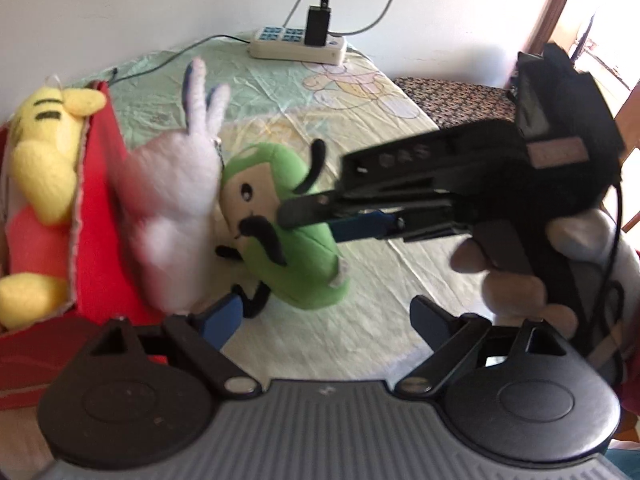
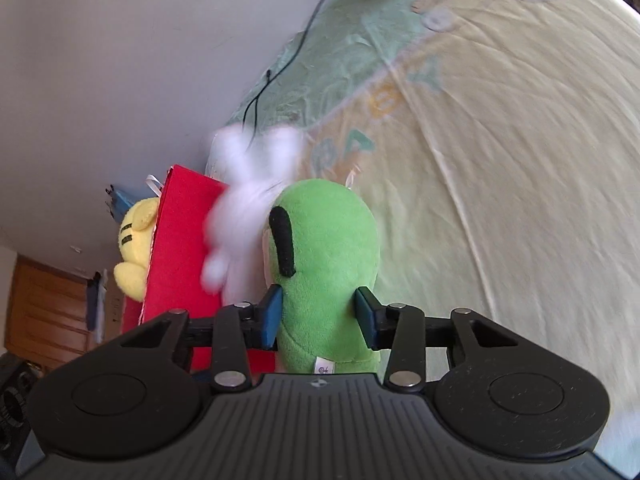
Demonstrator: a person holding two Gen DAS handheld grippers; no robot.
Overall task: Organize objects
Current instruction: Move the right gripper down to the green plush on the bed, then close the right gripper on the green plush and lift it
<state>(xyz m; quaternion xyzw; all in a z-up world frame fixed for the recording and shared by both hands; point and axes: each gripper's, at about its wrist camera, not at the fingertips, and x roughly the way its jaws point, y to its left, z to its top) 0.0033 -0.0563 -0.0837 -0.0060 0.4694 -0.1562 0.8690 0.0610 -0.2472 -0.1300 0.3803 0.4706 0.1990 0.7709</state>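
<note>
1. Presently, the right tongs are clenched on the green plush toy, one blue pad pressed against each flank of its lower body.
2. In the left wrist view the same right tongs reach in from the right, held in a gloved hand, and grip the green plush toy at mid-body.
3. The green plush toy stands roughly upright on the bed sheet, its moustached face turned toward the left camera.
4. A white rabbit plush sits just beside the green toy, between it and the red box; it appears to touch both, though blur prevents certainty.
5. The red box stands at the left of the sheet and holds a yellow plush toy, whose head rises above the box rim.
6. A pink item lies in the box below the yellow toy; its nature cannot be determined.
7. The left tongs are released, fingers spread wide and holding nothing, low over the sheet near the green toy's base.
8. A white power strip with a black adapter plugged in lies at the far edge of the sheet by the wall.
</note>
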